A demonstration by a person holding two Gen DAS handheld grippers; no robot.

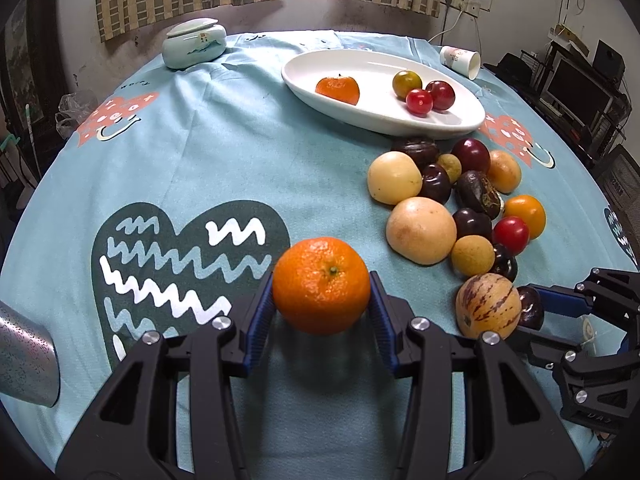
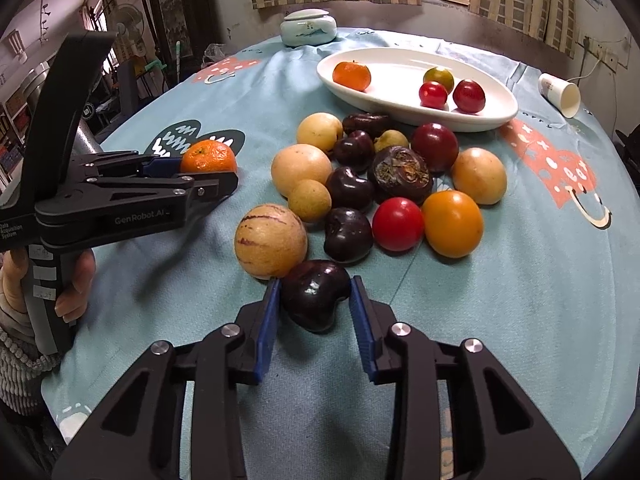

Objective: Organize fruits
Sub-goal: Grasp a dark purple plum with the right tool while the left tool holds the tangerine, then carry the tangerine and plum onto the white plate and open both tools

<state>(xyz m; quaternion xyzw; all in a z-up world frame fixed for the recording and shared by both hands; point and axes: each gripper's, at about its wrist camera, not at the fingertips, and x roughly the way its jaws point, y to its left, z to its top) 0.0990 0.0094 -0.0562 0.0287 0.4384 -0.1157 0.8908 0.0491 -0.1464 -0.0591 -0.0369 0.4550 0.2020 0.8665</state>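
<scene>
Reading "GenRobot.AI" on left hand-held gripper, "Data Acquisition System"

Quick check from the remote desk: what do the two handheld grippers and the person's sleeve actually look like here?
Both grippers are black plastic linkages with silver screw heads and ribbed blue finger pads. The left gripper has white GenRobot.AI lettering on its side and a grey pistol handle with pale tape strips. The sleeve is grey ribbed knit. No cables are visible.
</scene>
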